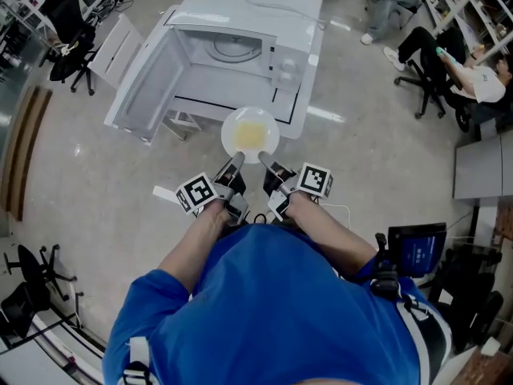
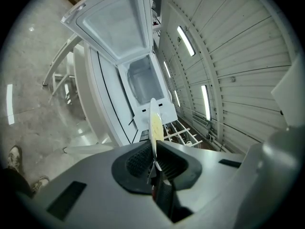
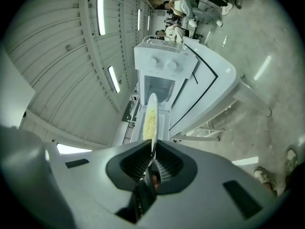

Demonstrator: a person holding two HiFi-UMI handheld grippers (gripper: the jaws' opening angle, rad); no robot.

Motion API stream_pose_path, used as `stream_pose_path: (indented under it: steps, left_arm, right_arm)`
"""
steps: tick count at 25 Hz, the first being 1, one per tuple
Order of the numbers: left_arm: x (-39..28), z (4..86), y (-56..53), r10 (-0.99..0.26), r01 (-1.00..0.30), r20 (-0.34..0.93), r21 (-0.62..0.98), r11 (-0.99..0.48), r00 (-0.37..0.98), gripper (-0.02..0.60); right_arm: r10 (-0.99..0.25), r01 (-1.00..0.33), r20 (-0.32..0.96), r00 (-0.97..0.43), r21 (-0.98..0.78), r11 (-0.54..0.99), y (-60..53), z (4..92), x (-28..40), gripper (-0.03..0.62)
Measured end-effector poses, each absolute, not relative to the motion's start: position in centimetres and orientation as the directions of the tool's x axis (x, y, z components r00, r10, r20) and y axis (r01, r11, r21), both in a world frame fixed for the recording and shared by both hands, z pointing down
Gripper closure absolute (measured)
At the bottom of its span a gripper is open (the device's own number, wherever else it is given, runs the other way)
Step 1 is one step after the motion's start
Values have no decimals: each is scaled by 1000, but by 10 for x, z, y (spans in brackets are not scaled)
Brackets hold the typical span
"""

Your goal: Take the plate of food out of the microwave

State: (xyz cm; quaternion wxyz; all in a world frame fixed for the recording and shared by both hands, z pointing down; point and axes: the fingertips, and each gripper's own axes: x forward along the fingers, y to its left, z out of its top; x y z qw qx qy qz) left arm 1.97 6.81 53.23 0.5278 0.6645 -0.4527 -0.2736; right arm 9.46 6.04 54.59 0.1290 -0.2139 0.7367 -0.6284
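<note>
A white plate [image 1: 250,134] with yellow food on it hangs level in the air in front of the white microwave [image 1: 240,46], outside its cavity. My left gripper [image 1: 235,162] is shut on the plate's near left rim and my right gripper [image 1: 264,161] is shut on its near right rim. In the left gripper view the plate [image 2: 154,123] shows edge-on between the black pads, and the right gripper view shows the plate [image 3: 151,120] the same way. The microwave door [image 1: 144,79] stands wide open to the left, and the glass turntable [image 1: 236,49] inside is bare.
The microwave sits on a white table [image 1: 296,119] over a pale glossy floor. Seated people and office chairs [image 1: 425,70] are at the far right. A black chair [image 1: 68,34] stands at the far left, and a screen on a stand [image 1: 417,251] is at the near right.
</note>
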Motion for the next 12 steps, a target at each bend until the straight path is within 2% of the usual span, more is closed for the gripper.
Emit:
stream_pose_path:
  steps: [12]
  left_arm:
    - [-9, 514, 117, -890, -265, 79, 963, -49, 449, 551]
  right_arm:
    - [-459, -169, 69, -886, -969, 182, 108, 523, 64, 565]
